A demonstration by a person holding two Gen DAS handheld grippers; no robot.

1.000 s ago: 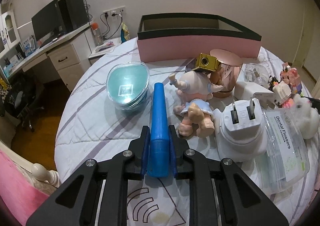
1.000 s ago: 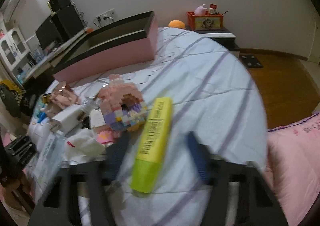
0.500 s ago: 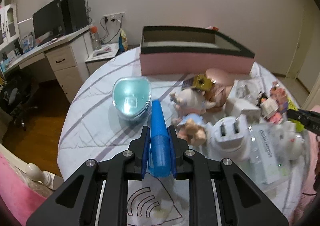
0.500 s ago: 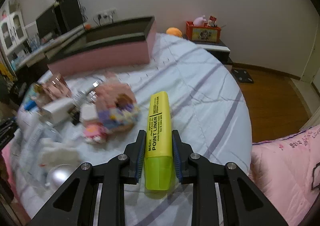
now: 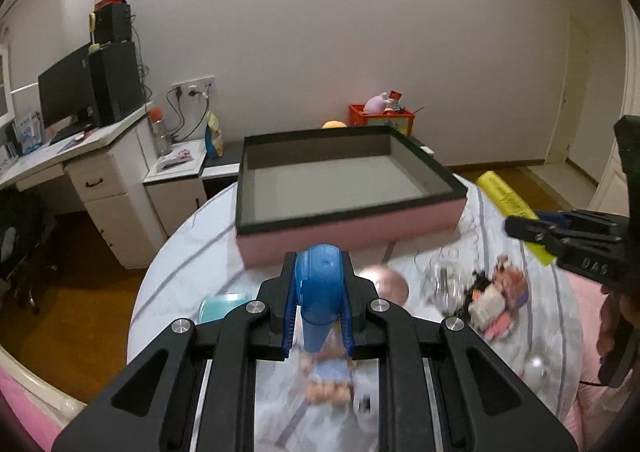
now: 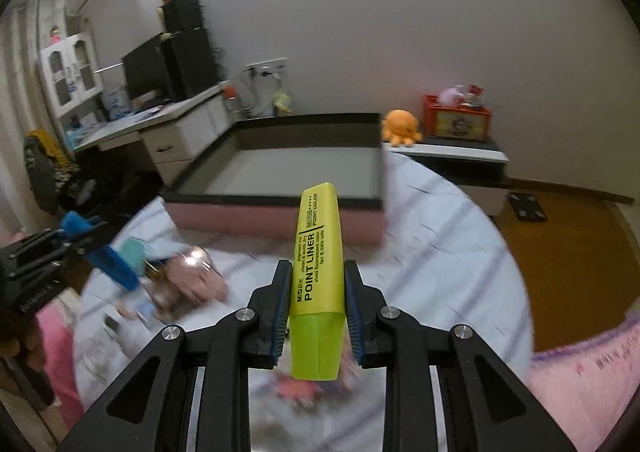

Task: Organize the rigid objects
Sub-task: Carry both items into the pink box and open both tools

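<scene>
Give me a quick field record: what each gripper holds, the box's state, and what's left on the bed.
left gripper: shut on blue tube, lifted off the bed
right gripper: shut on yellow highlighter, lifted
pink box: open, nothing seen inside
bed cover: doll, block toy, teal case remain
view quality: clutter blurred

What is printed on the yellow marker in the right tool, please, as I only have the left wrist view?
Observer: The yellow highlighter reads POINT LINER.
Operator: Is it gripped firmly?
Observer: The right tool has just been closing its jaws; the highlighter is clamped between them.
Operator: What's the orange thing behind the pink box?
Observer: An orange octopus plush on a low cabinet.
</scene>
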